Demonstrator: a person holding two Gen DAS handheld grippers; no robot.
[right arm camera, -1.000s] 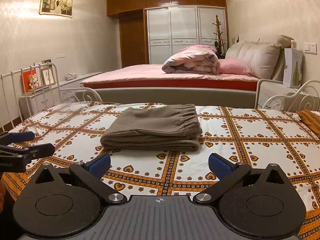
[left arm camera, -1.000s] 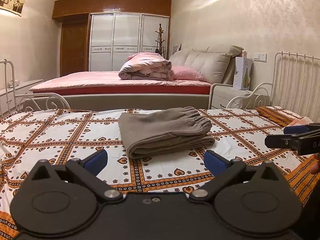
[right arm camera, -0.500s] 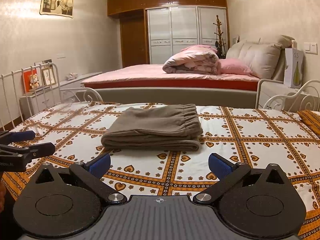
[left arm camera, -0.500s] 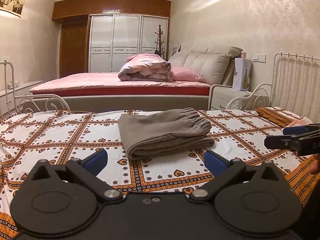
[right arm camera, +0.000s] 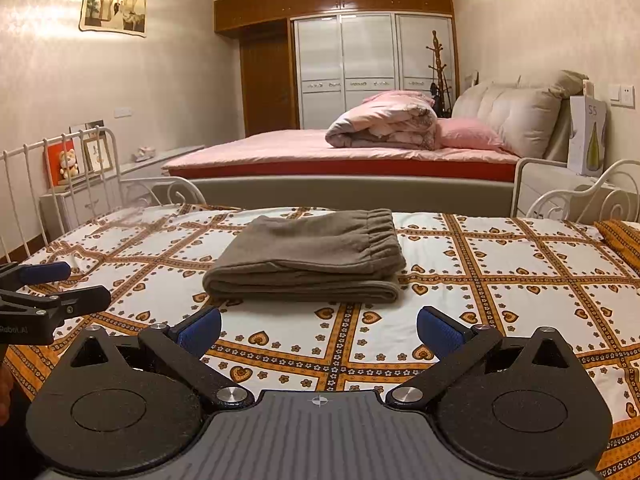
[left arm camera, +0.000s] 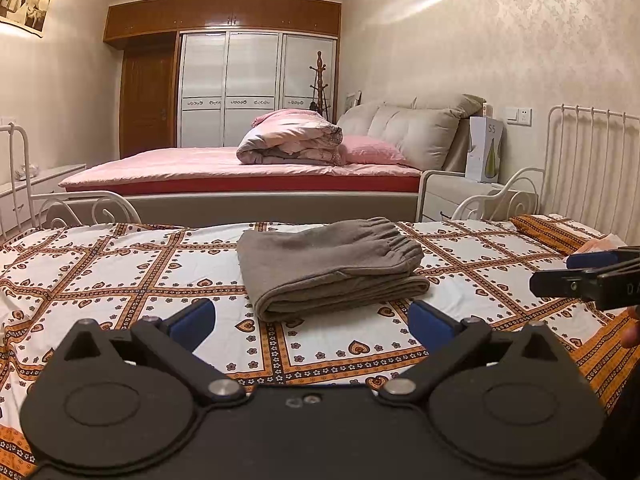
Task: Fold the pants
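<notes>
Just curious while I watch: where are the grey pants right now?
The folded pants lie mid-frame in both views on the heart-patterned bedspread, just ahead of both open tools, untouched.

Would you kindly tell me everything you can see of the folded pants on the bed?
The pants are grey-brown, of a soft, fleecy-looking cloth, folded into a flat stack of several layers. The gathered elastic waistband lies on top at the right end; the rounded fold faces the cameras. They rest on the heart-patterned bedspread, near its middle. Nothing else touches them: the left gripper and right gripper are both open and short of them.
</notes>
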